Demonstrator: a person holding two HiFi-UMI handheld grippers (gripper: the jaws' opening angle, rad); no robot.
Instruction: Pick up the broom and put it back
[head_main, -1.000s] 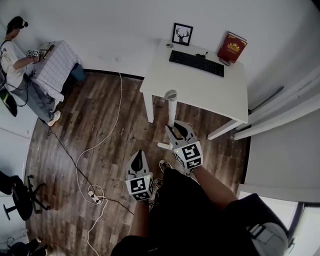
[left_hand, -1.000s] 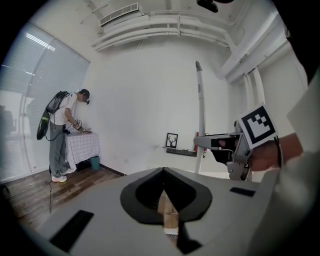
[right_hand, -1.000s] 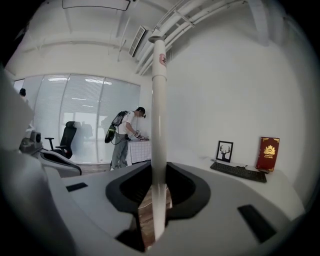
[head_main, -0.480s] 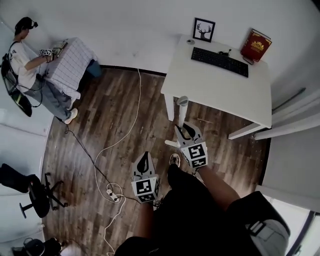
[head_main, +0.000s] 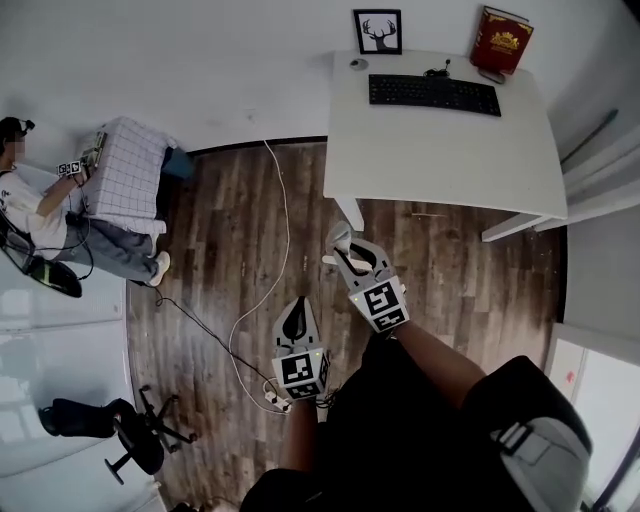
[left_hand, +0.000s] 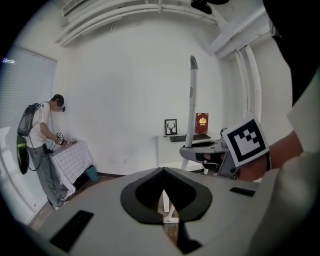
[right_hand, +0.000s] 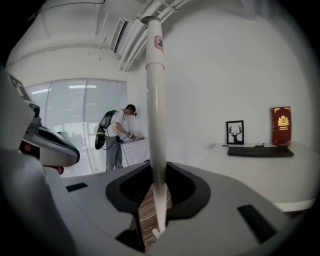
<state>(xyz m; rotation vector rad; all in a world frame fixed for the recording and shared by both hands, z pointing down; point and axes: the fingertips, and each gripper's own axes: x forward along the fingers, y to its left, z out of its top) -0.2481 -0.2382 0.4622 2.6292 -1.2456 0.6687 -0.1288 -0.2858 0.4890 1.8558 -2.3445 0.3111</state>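
Note:
The broom's white handle (right_hand: 156, 125) stands upright between the jaws of my right gripper (right_hand: 157, 220), which is shut on it. In the head view the handle's top (head_main: 341, 238) pokes up just ahead of the right gripper (head_main: 348, 258), near the desk's front left corner. From the left gripper view the handle (left_hand: 191, 100) rises beside the right gripper, and the broom's head (left_hand: 170, 220) rests low by the wooden floor. My left gripper (head_main: 293, 312) hangs to the left of the right one, its fingertips together and holding nothing.
A white desk (head_main: 450, 150) carries a keyboard (head_main: 434, 94), a deer picture (head_main: 378, 31) and a red book (head_main: 501, 40). A white cable (head_main: 270, 270) runs over the floor to a power strip (head_main: 272, 397). Another person (head_main: 40, 215) stands at a checked-cloth table (head_main: 125, 175).
Both grippers have travelled across the floor with the person, and the desk now lies to the upper right. The broom stays upright in the right gripper. The left gripper stays empty.

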